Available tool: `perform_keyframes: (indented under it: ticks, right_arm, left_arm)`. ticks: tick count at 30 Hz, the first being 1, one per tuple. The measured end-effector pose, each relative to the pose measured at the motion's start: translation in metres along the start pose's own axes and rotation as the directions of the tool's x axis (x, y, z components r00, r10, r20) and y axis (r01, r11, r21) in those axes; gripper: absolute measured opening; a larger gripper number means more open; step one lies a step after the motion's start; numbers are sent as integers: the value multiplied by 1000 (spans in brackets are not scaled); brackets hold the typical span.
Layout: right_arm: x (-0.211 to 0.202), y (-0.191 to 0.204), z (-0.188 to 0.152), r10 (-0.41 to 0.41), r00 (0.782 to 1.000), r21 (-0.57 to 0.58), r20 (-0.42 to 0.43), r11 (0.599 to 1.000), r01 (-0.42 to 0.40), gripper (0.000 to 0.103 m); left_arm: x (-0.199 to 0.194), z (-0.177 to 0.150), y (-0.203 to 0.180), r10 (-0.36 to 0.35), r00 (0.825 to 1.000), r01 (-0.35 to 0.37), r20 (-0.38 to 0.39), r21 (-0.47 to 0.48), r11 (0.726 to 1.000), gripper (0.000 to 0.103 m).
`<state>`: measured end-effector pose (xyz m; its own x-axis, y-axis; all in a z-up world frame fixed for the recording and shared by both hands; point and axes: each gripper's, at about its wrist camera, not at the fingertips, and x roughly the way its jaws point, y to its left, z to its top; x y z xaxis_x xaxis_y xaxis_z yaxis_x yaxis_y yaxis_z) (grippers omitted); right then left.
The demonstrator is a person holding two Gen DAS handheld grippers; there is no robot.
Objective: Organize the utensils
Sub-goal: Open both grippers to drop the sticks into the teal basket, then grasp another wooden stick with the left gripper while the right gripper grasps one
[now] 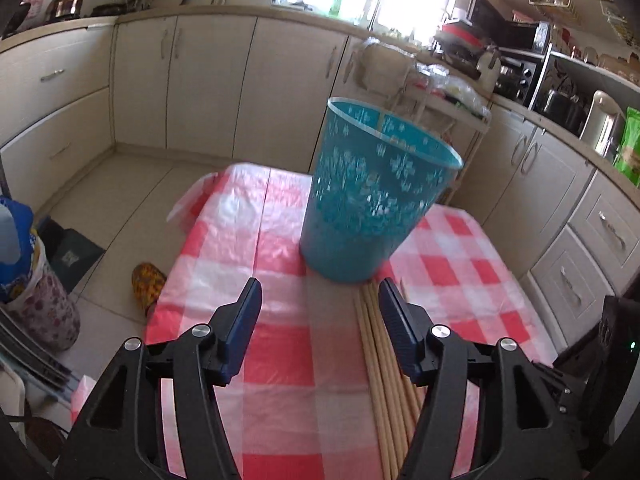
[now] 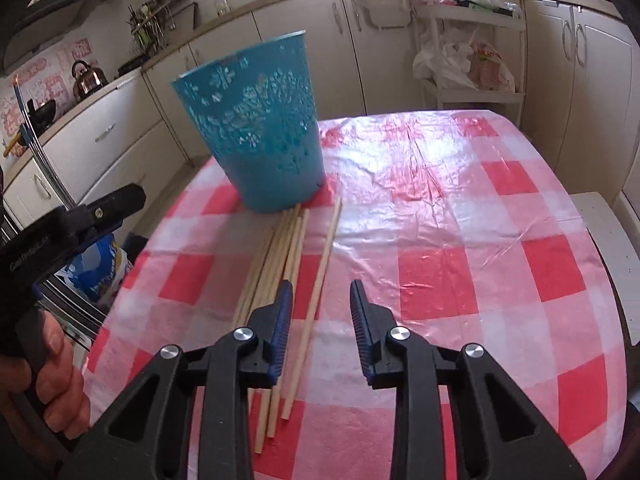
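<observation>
A teal perforated bucket [image 1: 372,196] [image 2: 260,128] stands upright on the red-and-white checked table [image 1: 276,336] [image 2: 460,240]. Several long wooden sticks [image 1: 384,364] [image 2: 280,264] lie in a loose bundle on the cloth, their far ends at the bucket's base. One stick [image 2: 320,276] lies a little apart on the right. My left gripper [image 1: 320,296] hangs open above the cloth, the bundle just under its right finger. My right gripper [image 2: 322,292] is open too, nothing between its pads, with the single stick running below the gap. The left gripper's body [image 2: 72,224] and a hand holding it show at the right wrist view's left edge.
Kitchen cabinets [image 1: 200,80] ring the table. A white rack with plastic bags [image 2: 468,56] stands behind the table's far edge. A slipper [image 1: 148,280] and bags lie on the floor to the left. The cloth's right half [image 2: 500,220] holds nothing.
</observation>
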<state>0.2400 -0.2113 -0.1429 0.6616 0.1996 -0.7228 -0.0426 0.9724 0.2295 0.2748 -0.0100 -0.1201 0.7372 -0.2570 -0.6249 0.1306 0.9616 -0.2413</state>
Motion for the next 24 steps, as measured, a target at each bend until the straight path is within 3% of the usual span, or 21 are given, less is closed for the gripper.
perform_keyframes:
  ticks: [10, 13, 16, 19, 24]
  right_arm:
    - [61, 10, 20, -80, 992, -83, -93, 994, 72, 29]
    - [60, 13, 19, -107, 990, -127, -95, 987, 94, 28]
    - [54, 10, 12, -121, 988, -148, -95, 983, 106, 16]
    - [46, 3, 6, -115, 989, -156, -98, 983, 98, 10]
    - [33, -1, -5, -93, 989, -151, -118, 986, 74, 8]
  left_arm:
    - [44, -21, -12, 54, 989, -45, -135, 65, 997, 58]
    - [53, -21, -17, 52, 987, -40, -149, 81, 996, 58]
    - [62, -20, -27, 60, 984, -42, -167, 110, 993, 58]
    - [69, -24, -33, 85, 978, -58, -193, 143, 988, 58]
    - [75, -29, -34, 105, 969, -71, -225, 156, 985, 58]
